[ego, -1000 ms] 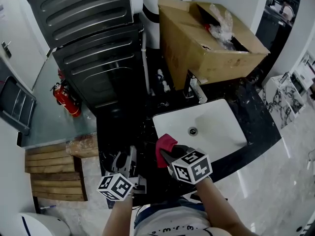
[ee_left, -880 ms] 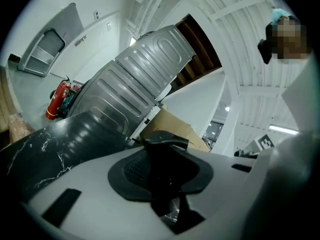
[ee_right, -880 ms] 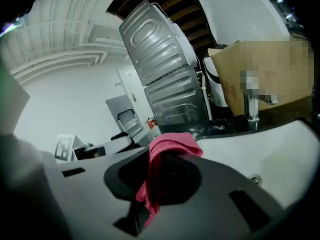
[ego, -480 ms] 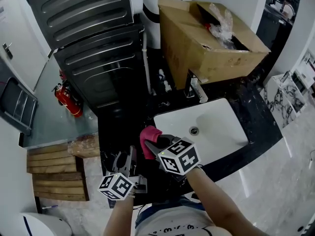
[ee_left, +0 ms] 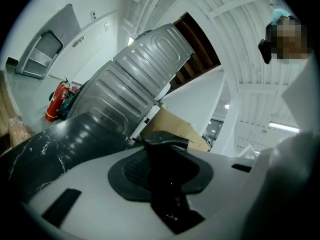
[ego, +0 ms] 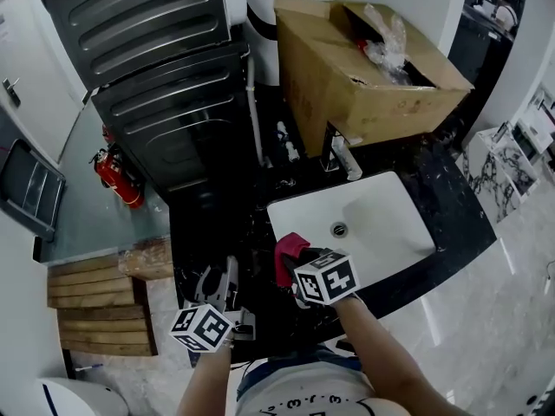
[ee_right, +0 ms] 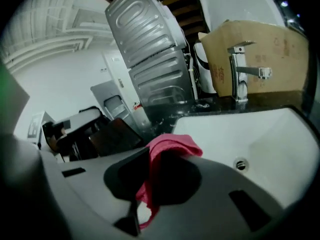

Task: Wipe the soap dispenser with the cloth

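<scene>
Soap dispenser (ee_left: 166,140) — body hidden inside the left claw (ee_left: 165,166).

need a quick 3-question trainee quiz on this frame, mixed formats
1. True or false: the jaws of the right gripper clamp the pink cloth.
2. What stands behind the faucet? A: cardboard box; B: bucket; C: mirror.
3. Fill in: the jaws of the left gripper hold a dark ____.
Key: 1 true; 2 A; 3 soap dispenser.
</scene>
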The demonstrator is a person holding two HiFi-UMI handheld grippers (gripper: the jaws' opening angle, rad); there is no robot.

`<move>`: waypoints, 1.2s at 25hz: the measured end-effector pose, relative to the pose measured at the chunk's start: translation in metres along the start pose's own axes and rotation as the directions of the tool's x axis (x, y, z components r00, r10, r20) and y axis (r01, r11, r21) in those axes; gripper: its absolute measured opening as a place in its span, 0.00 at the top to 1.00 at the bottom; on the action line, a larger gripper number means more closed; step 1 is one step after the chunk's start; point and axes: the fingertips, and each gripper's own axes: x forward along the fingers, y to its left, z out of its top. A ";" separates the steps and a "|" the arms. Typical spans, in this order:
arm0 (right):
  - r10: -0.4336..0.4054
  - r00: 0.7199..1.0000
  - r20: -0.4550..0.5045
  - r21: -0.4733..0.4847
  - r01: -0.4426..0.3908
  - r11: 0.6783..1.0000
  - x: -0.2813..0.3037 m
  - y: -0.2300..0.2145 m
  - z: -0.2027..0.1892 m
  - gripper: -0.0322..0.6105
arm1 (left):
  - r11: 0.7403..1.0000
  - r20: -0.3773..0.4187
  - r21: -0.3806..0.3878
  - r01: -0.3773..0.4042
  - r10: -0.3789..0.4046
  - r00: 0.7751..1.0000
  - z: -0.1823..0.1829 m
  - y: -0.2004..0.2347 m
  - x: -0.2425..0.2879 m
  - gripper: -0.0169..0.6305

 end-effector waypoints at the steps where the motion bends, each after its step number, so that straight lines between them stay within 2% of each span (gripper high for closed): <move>1: -0.025 0.999 -0.027 -0.007 0.024 1.000 0.000 -0.004 -0.007 0.87 | 1.000 -0.002 -0.001 0.000 0.000 1.000 0.000 0.000 0.000 0.81; 3: -0.034 0.999 -0.018 0.029 0.035 0.999 -0.004 -0.008 -0.013 0.87 | 1.000 -0.002 -0.025 0.000 0.000 1.000 0.000 0.003 -0.001 0.81; 5: -0.010 0.999 0.033 0.080 0.008 0.997 -0.012 -0.006 -0.008 0.87 | 0.995 0.008 -0.098 0.000 0.001 1.000 0.000 0.008 -0.001 0.81; 8: 0.013 0.996 0.089 0.074 -0.019 0.997 -0.025 -0.002 0.003 0.87 | 0.974 0.018 -0.229 -0.008 0.013 1.000 0.001 0.021 -0.003 0.82; 10: 0.030 0.991 0.130 0.071 -0.040 0.997 -0.036 0.001 0.012 0.87 | 0.955 0.034 -0.295 0.021 -0.012 0.999 0.004 0.021 -0.004 0.82; 11: 0.043 0.987 0.154 0.070 -0.054 0.996 -0.041 0.002 0.017 0.87 | 0.936 0.054 -0.347 0.054 -0.038 0.998 0.007 0.019 -0.004 0.82; 12: 0.057 0.983 0.176 0.065 -0.070 0.995 -0.045 0.004 0.023 0.87 | 0.905 0.082 -0.415 0.092 -0.064 0.995 0.010 0.018 -0.004 0.82; 14: 0.095 0.970 0.225 0.040 -0.106 0.994 -0.053 0.012 0.035 0.87 | 0.816 0.153 -0.549 0.183 -0.117 0.981 0.020 0.014 -0.003 0.81; 15: 0.121 0.959 0.255 0.026 -0.131 0.991 -0.057 0.017 0.042 0.87 | 0.775 0.185 -0.591 0.222 -0.138 0.973 0.025 0.012 -0.002 0.81; 16: 0.151 0.945 0.289 0.014 -0.162 0.987 -0.061 0.023 0.050 0.87 | 0.745 0.208 -0.618 0.251 -0.153 0.966 0.029 0.010 -0.001 0.81; 18: 0.213 0.911 0.354 -0.007 -0.225 0.974 -0.070 0.035 0.068 0.87 | 0.710 0.230 -0.643 0.287 -0.179 0.957 0.033 0.005 0.001 0.81; 20: 0.249 0.889 0.384 -0.028 -0.258 0.966 -0.075 0.045 0.081 0.87 | 0.686 0.244 -0.657 0.314 -0.201 0.949 0.035 -0.001 0.001 0.81; 23: 0.250 0.885 0.392 -0.039 -0.255 0.966 -0.076 0.051 0.092 0.87 | 0.649 0.271 -0.683 0.335 -0.201 0.941 0.039 -0.004 0.001 0.81; 26: 0.252 0.886 0.390 -0.042 -0.257 0.966 -0.077 0.056 0.094 0.87 | 0.637 0.286 -0.695 0.332 -0.179 0.942 0.043 -0.001 0.001 0.81; 30: 0.319 0.883 0.346 -0.087 -0.308 0.947 -0.079 0.077 0.084 0.87 | 0.597 0.324 -0.726 0.341 -0.140 0.936 0.051 0.006 0.003 0.82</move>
